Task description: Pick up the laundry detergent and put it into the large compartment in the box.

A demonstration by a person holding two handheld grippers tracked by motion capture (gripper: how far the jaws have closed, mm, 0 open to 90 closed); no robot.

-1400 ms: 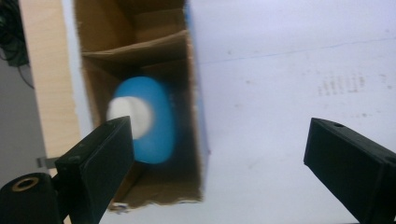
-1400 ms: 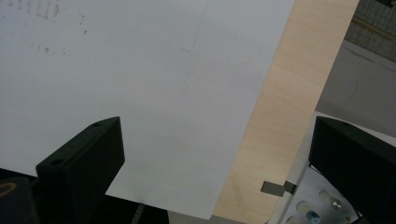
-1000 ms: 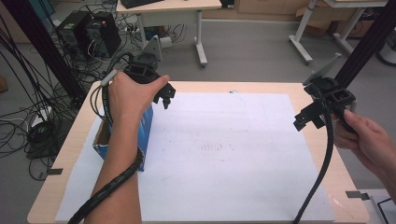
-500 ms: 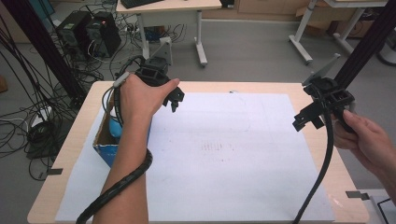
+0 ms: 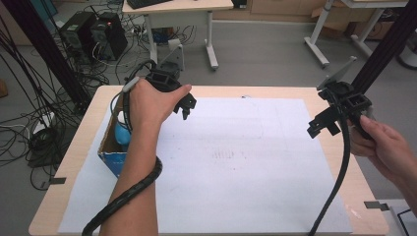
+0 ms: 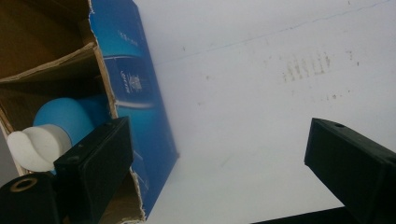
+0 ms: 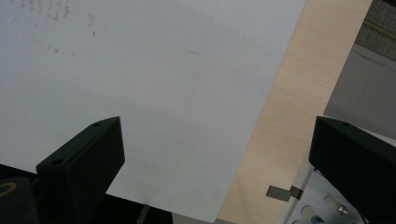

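Observation:
An open cardboard box with blue printed sides (image 5: 110, 153) stands at the left edge of the white sheet (image 5: 236, 167). Inside it lies a blue bottle with a white cap (image 5: 121, 133). My left gripper (image 5: 186, 105) hovers just right of the box's far end, over the sheet, jaws apart and empty. In the left gripper view the box (image 6: 135, 93) and the bottle (image 6: 60, 119) sit left of the open left gripper (image 6: 219, 158). My right gripper (image 5: 323, 127) hangs above the sheet's right edge. In the right gripper view the right gripper (image 7: 215, 158) is open with nothing between its jaws.
The white sheet covers most of the wooden table (image 5: 354, 167); bare wood (image 7: 289, 93) shows along its right side. Cables and computer cases (image 5: 93, 34) crowd the floor at the far left. Another desk (image 5: 177, 10) stands beyond the table.
My left gripper has moved right and a little forward, from above the box out over the sheet. The right gripper has stayed where it was.

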